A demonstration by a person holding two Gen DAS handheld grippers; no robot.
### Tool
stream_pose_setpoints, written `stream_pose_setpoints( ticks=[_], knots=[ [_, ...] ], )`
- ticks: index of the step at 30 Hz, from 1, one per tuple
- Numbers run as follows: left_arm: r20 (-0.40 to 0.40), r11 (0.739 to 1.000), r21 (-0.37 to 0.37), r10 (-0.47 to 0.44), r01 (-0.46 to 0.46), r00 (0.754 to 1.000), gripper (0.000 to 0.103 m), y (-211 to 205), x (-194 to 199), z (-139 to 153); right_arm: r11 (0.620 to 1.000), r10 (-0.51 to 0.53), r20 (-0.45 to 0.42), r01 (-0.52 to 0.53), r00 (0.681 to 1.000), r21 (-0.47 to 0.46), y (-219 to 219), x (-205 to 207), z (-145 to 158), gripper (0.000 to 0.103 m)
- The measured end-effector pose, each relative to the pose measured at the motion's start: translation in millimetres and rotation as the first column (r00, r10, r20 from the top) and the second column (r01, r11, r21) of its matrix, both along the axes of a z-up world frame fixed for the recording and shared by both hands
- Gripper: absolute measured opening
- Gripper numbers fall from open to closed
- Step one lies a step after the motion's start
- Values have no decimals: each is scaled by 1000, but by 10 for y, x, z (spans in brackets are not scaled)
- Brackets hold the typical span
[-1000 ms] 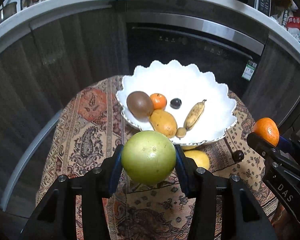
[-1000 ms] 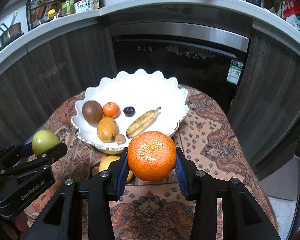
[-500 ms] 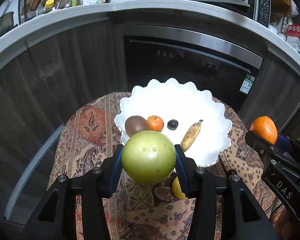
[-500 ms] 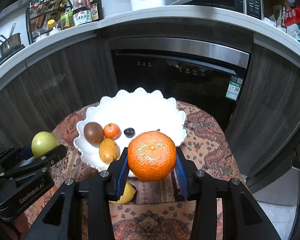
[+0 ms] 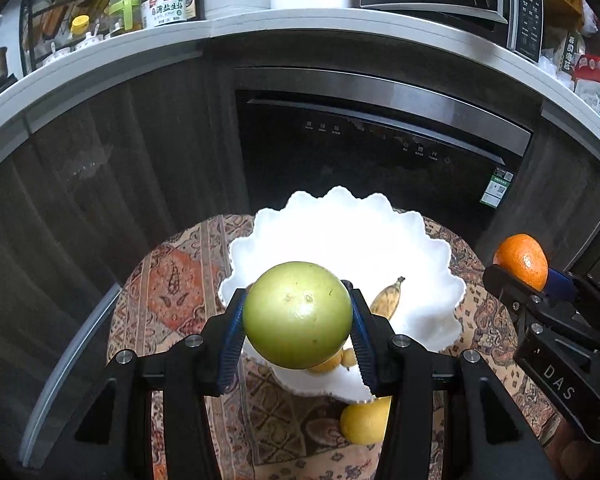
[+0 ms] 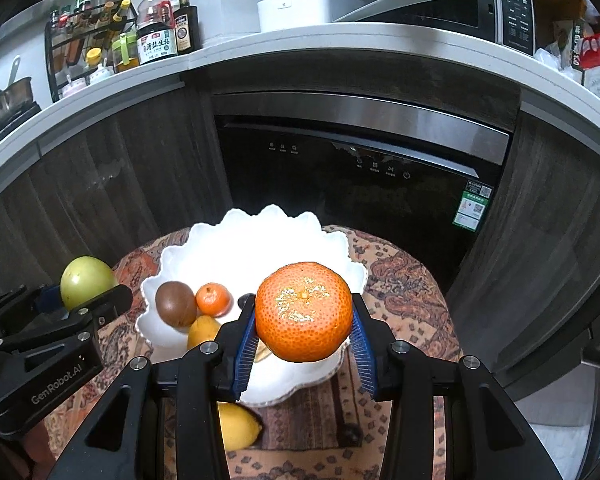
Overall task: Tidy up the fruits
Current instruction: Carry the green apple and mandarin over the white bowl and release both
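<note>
My left gripper [image 5: 298, 316] is shut on a big green fruit [image 5: 298, 314], held above the near edge of the white scalloped bowl [image 5: 340, 232]. My right gripper [image 6: 304, 314] is shut on a large orange [image 6: 304, 312], held above the bowl [image 6: 236, 248] too. The bowl holds a kiwi [image 6: 175, 304], a small tangerine [image 6: 213, 300], a mango [image 6: 202, 330] and a banana [image 5: 388, 296]. A lemon [image 6: 236, 426] lies on the cloth just in front of the bowl. The green fruit also shows in the right wrist view [image 6: 86, 282], and the orange in the left wrist view [image 5: 521, 260].
The bowl stands on a small round table with a patterned cloth [image 6: 400, 280]. A small dark fruit [image 6: 352, 434] lies on the cloth near the lemon. Behind are dark cabinets, a dishwasher [image 5: 380, 152] and a countertop with bottles [image 6: 156, 36].
Both grippers have risen with their fruits; the bowl and table look smaller and lower in both views. The held fruits now cover part of the bowl's contents.
</note>
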State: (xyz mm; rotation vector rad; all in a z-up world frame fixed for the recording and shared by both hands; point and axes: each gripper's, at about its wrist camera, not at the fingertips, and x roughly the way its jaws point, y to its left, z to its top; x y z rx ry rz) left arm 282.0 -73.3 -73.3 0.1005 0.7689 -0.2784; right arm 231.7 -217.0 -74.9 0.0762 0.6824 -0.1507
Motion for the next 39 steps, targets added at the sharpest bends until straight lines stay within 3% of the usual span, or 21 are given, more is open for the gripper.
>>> stream_pose_setpoints(
  ticks=[19, 28, 29, 31, 33, 37, 39],
  knots=[
    [-76, 1000, 14, -15, 17, 997, 48, -223, 835, -356, 1000, 4, -86, -2, 996, 16, -179, 860, -340, 43],
    [-135, 999, 26, -19, 23, 991, 48, -282, 930, -532, 999, 3, -132, 2, 991, 39, -254, 1006, -490, 46],
    [-129, 999, 29, -19, 23, 991, 52, -284, 904, -529, 999, 3, -130, 1, 991, 36, -256, 993, -484, 47],
    [-107, 999, 33, -10, 14, 994, 66, -273, 848, -490, 1000, -5, -114, 8, 993, 24, -258, 948, -439, 63],
    [-82, 1000, 28, 0, 2, 997, 78, -257, 790, -426, 1000, -14, -98, 16, 995, 11, -255, 907, -378, 72],
    [-59, 999, 37, 11, -9, 998, 86, -232, 691, -294, 999, -33, -76, 33, 997, 1, -265, 793, -242, 74],
    [-41, 999, 44, 19, -17, 999, 96, -220, 631, -229, 999, -42, -70, 42, 997, -3, -276, 736, -189, 76]
  ],
)
